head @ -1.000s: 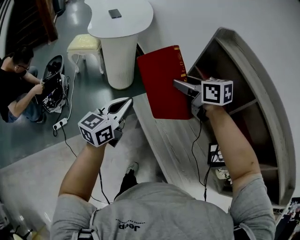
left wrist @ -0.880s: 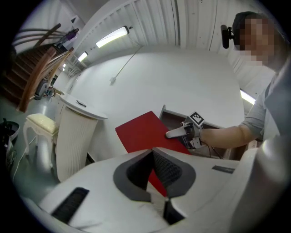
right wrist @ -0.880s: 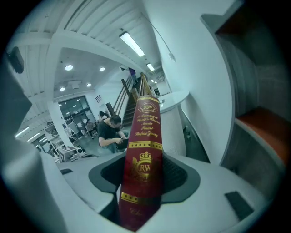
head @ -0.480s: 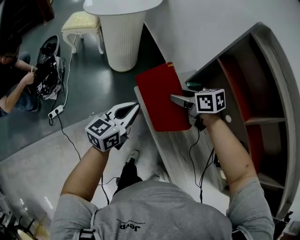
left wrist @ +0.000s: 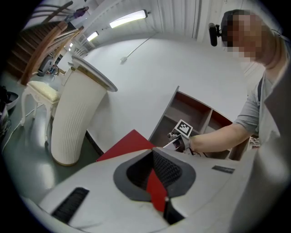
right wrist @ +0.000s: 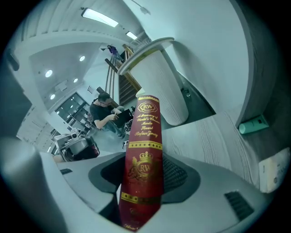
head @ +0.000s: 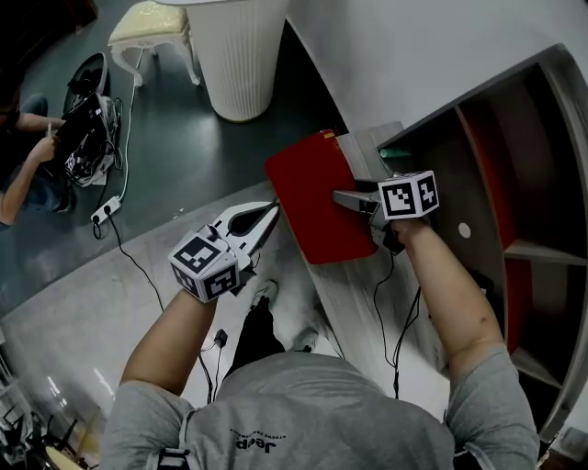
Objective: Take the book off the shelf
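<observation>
The red book [head: 317, 207] with gold print on its spine [right wrist: 144, 154] is out of the shelf [head: 478, 165], held over the shelf's pale wooden side panel [head: 354, 294]. My right gripper [head: 354, 200] is shut on the book at its spine side, and the spine rises between the jaws in the right gripper view. My left gripper [head: 266, 216] has its jaws together, their tips by the book's left edge; I cannot tell if they touch it. In the left gripper view the red book [left wrist: 129, 142] shows beyond the jaws and through the hollow between them.
A white ribbed pedestal table [head: 243, 55] and a cream stool [head: 152, 23] stand on the dark floor at the top. A person [head: 23, 165] crouches at the far left by equipment [head: 87, 128]. A power strip [head: 104, 213] and cables lie nearby. A teal object [right wrist: 253, 124] sits on the shelf.
Both grippers have sunk. The right one has brought the red book down and away from the shelf opening. The left gripper's tips now sit closer to the book's left edge.
</observation>
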{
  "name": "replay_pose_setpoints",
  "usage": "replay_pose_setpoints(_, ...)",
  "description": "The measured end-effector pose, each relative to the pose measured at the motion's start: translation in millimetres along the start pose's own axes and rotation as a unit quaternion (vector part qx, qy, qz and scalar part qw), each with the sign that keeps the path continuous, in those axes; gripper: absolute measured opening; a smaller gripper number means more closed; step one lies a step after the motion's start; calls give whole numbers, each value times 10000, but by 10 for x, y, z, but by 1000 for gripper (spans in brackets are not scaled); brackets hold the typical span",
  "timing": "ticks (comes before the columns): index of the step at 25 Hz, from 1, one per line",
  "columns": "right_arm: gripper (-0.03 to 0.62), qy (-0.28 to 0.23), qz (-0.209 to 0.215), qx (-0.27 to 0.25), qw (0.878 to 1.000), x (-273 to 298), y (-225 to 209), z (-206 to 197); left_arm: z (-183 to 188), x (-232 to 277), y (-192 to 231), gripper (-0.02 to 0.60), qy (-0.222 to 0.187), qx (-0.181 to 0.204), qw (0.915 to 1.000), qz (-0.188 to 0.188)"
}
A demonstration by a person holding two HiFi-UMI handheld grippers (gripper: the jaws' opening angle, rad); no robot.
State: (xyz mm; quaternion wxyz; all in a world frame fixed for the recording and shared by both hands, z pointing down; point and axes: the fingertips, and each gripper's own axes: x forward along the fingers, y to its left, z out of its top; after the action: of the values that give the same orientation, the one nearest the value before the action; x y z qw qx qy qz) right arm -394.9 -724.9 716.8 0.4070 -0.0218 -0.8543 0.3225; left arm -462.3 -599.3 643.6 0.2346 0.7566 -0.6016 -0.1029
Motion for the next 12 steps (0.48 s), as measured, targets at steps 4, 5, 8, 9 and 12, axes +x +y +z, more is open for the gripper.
replay_pose_setpoints(4,235,23,21,299,9995,68,-160,5,-45,24,90,17,11,-73,9999,-97)
replay_pose_setpoints(5,235,30,17,344,9994,75,-191,11,-47,28,105,17,10,-101,9999,-123)
replay_pose_setpoints(8,237,71,10,446,9990,79,-292,18,-36,57,137,16,15,-194,9997,-141)
replay_pose_setpoints(9,238,88,14,469,9989,78,-319,18,-31,71,144,17,18,-210,9997,-139)
replay_pose_setpoints(12,238,143,29,510,9986,73,-370,19,-10,103,159,17,25,-245,9996,-142)
